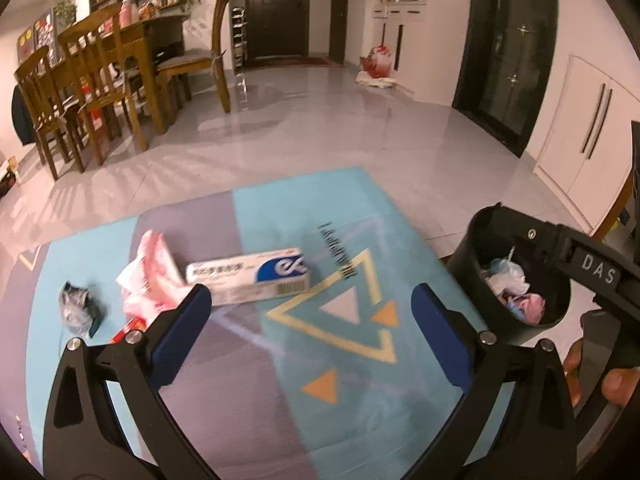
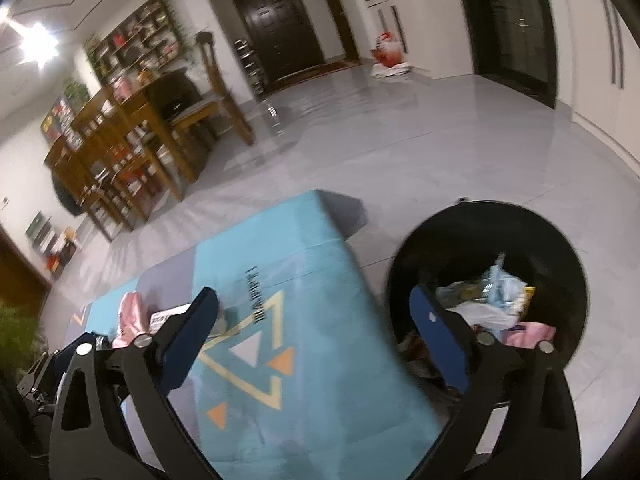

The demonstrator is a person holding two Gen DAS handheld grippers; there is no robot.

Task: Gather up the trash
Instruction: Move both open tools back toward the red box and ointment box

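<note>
Teal mat [image 1: 280, 216] spans the floor under both grippers, black bin [image 2: 488, 240] with trash inside sits behind the right gripper [image 2: 316, 320] fingers' right tip. Both sets of fingers wide, nothing between them. White box [image 1: 248, 278], pink wrapper [image 1: 150, 276] and dark wad [image 1: 76, 306] lie beyond the left gripper [image 1: 310, 308] fingers' left tip.

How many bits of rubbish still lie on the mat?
3 clearly: white-blue box mid-mat, pink wrapper left of it, black crumpled wrapper farthest left. A red scrap shows behind the gripper finger.
</note>
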